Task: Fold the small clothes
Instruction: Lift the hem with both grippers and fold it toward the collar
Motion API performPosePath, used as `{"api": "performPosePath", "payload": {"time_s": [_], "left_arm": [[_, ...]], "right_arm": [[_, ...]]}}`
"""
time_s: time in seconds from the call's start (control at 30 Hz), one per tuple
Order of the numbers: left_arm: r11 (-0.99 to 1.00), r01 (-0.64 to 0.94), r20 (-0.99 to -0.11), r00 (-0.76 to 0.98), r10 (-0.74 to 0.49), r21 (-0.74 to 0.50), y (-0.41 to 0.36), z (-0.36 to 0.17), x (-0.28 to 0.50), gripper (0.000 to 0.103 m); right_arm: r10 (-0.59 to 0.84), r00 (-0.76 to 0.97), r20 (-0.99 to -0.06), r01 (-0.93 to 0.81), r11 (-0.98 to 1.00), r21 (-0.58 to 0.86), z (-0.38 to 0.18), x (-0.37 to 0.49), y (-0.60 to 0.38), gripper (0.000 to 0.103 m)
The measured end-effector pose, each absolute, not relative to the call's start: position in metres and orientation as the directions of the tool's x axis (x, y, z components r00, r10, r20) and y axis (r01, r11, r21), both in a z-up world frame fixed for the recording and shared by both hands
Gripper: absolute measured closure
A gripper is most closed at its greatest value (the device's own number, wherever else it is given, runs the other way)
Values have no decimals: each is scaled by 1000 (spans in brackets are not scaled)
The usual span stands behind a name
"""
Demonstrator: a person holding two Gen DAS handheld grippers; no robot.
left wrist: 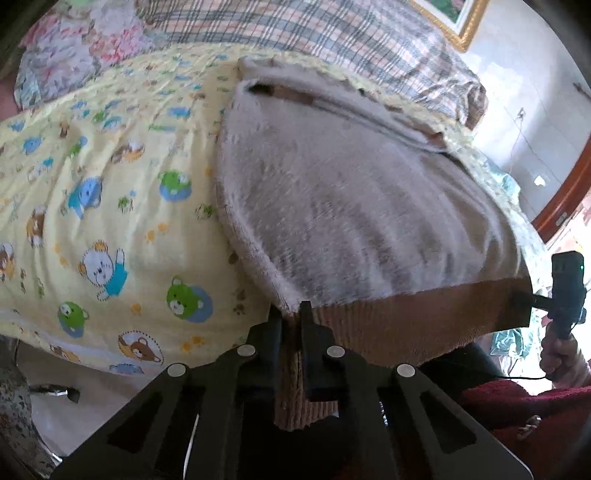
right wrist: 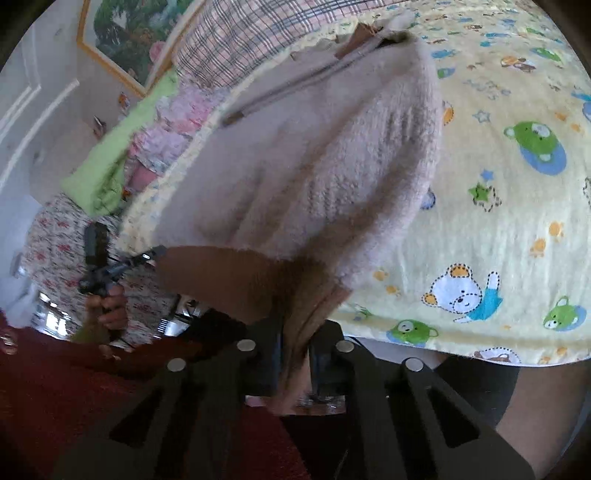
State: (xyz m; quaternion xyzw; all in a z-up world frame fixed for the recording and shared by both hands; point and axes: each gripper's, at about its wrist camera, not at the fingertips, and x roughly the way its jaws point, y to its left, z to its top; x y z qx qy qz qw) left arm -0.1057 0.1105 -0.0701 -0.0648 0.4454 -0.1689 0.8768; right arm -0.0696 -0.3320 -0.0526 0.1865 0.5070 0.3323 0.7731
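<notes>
A small fluffy beige jacket point(left wrist: 351, 192) with a brown ribbed hem point(left wrist: 413, 314) and a zip lies on a yellow cartoon-bear sheet point(left wrist: 110, 206). My left gripper point(left wrist: 293, 314) is shut on the hem's left corner and lifts it off the sheet. In the left wrist view the right gripper point(left wrist: 526, 301) pinches the hem's other corner. In the right wrist view my right gripper point(right wrist: 295, 332) is shut on the brown hem point(right wrist: 221, 280), with the jacket point(right wrist: 314, 166) stretching away over the sheet point(right wrist: 498, 221). The left gripper point(right wrist: 157, 254) shows at the left, holding the hem's far corner.
A plaid cloth point(left wrist: 314, 33) lies behind the jacket at the far side of the sheet. A green cloth point(right wrist: 110, 155) and floral clothes point(right wrist: 66, 236) lie beyond the sheet's edge. A framed picture point(right wrist: 125, 33) hangs on the wall. A dark red fabric point(right wrist: 92, 387) is near me.
</notes>
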Motion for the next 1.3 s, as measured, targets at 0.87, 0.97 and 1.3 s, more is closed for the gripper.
{"api": "performPosePath", "payload": {"time_s": [0.87, 0.97, 1.3], "left_arm": [[916, 219, -429, 830, -356, -336, 90, 75, 61, 99], [921, 190, -448, 828, -337, -341, 86, 74, 101, 99], [949, 108, -553, 790, -264, -297, 71, 45, 221, 99]], "right_arm": [[786, 583, -205, -385, 489, 783, 63, 104, -351, 94], [768, 603, -215, -362, 504, 784, 64, 137, -352, 94], [722, 621, -306, -220, 535, 815, 32, 258, -352, 94]]}}
